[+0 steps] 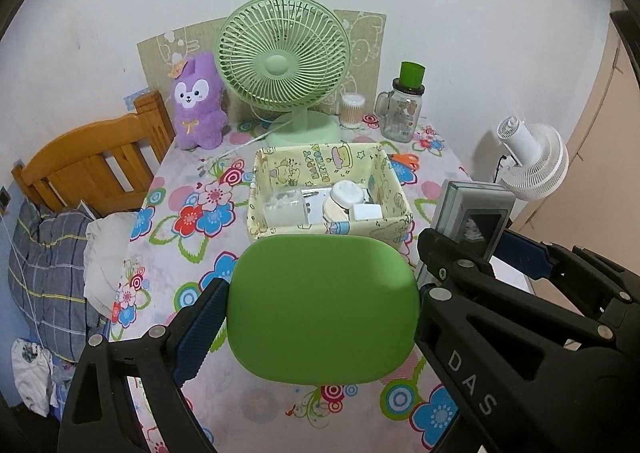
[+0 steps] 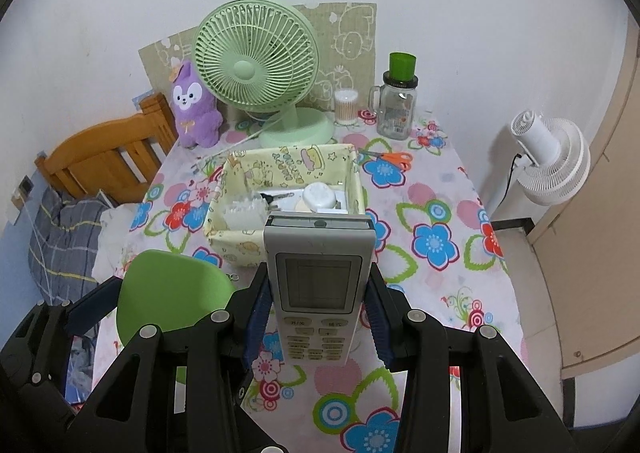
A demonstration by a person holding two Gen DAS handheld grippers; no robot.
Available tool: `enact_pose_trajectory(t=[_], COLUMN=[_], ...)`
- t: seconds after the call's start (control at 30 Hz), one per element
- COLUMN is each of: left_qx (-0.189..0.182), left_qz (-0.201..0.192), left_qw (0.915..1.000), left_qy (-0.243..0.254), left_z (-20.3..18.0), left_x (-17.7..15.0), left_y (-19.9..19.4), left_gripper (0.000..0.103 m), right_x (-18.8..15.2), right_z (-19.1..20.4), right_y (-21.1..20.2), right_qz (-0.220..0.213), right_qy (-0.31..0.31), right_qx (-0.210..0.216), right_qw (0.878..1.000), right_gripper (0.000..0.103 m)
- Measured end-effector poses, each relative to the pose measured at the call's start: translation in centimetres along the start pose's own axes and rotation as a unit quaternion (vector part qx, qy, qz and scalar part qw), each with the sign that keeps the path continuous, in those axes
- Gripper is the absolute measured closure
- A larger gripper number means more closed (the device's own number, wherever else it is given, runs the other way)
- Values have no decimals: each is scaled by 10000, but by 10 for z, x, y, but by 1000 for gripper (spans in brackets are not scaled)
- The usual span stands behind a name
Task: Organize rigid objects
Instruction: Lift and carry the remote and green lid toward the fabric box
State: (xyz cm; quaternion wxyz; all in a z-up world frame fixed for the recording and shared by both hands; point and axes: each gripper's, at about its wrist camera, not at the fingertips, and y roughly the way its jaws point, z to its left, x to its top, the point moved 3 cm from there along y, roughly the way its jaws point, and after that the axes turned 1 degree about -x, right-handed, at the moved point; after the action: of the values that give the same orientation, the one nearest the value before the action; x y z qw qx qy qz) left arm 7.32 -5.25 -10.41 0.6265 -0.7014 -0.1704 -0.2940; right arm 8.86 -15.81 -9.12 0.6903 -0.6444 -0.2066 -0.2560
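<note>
Left gripper (image 1: 320, 309) angled down over the desk (image 1: 260, 417), jaws spread wide and clamped on a green case (image 1: 322, 307): smooth, matte, rounded-rectangle slab, held above the desk by its two side edges. Blue ribbed pads (image 1: 200, 329) press its left edge; black plastic arms with silver rivets.

Right gripper (image 2: 318, 317) at the same downward tilt, just right of the left one, jaws narrow and clamped on a remote (image 2: 318, 281): grey-white hard plastic, upright rectangle, LCD window on top, cream buttons below. It is held off the desk, screen facing the camera.

Desk covered with a glossy floral cloth in pink, blue, red and green.

Past both grippers, mid-desk, sits a box (image 1: 332, 229): pale yellow fabric-lined, cartoon print, soft walls. Inside are small white items and a clear plastic piece, too jumbled to name.

Orange-handled scissors (image 2: 394, 159) lie right of the box.

At the back by the wall: a purple plush (image 1: 198, 103), fuzzy; a green fan (image 1: 282, 65) with a round ribbed grille; a clear swab tub (image 1: 352, 111); a glass jar (image 1: 402, 109) with handle and a green cup on its lid.

Off the desk, right, a white fan (image 2: 550, 157); left, a wooden headboard (image 1: 92, 165).
</note>
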Motion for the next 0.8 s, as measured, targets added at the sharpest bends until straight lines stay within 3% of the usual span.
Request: enact_pose_trajectory(t=[0.8], left_qx=[-38], left_qz=[32], left_qw=[9999], left_qy=[-142], left_z=[15], left_x=[52], left_y=[44], left_gripper=[8], right_x=[59], right_z=[5], right_y=[48], right_qz=[55], right_qy=[-49], right_qx=[-50], right_qw=[10000], right_gripper=[57])
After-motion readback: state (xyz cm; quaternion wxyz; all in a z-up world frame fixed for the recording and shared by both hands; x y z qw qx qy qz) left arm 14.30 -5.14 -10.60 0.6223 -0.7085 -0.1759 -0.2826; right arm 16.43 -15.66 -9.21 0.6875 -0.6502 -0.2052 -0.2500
